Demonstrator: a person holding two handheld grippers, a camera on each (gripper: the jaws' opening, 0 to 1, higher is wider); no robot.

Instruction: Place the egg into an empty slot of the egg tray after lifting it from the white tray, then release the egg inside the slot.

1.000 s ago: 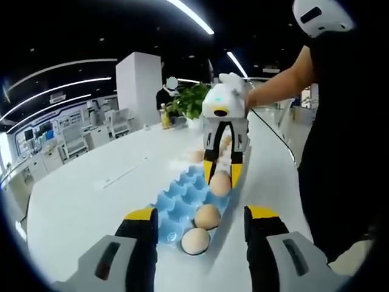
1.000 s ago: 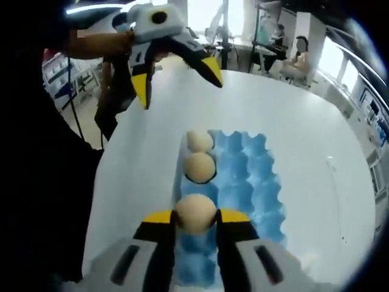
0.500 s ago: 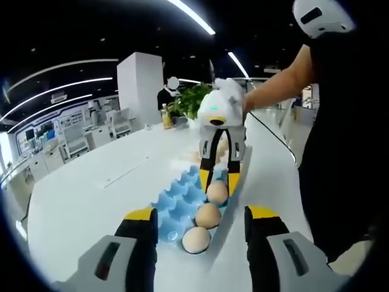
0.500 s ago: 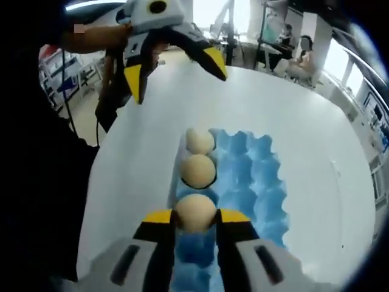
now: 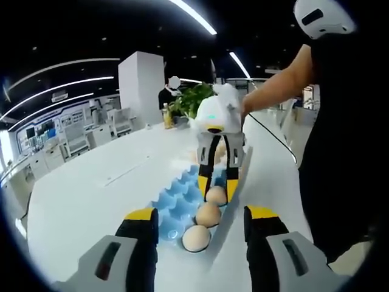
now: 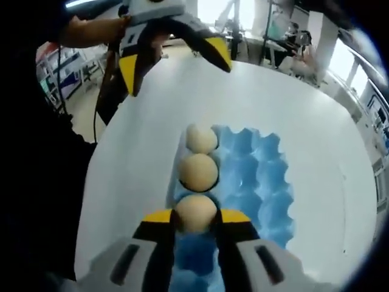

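Note:
A blue egg tray (image 5: 176, 198) (image 6: 262, 182) lies on the white table (image 5: 79, 201). Two tan eggs (image 6: 201, 139) (image 6: 198, 172) fill the slots along one edge of it; in the left gripper view these two eggs (image 5: 196, 238) (image 5: 208, 214) are the nearest. My right gripper (image 6: 196, 217) (image 5: 216, 182) is shut on a third egg (image 6: 196, 212) (image 5: 216, 194), held low at the slot beside them. I cannot tell whether that egg rests in the slot. My left gripper (image 5: 202, 214) (image 6: 174, 64) hovers open above the tray's end, holding nothing.
A person in black (image 5: 340, 152) stands along the table's edge, with an arm reaching to the right gripper. At the table's far end are a green plant (image 5: 191, 100) and a white pillar (image 5: 140, 85). Bare table stretches beside the tray (image 6: 328, 140).
The right gripper has come down and forward with the egg, from above the tray to the slot beside the second egg. The left gripper has stayed open and nearly still.

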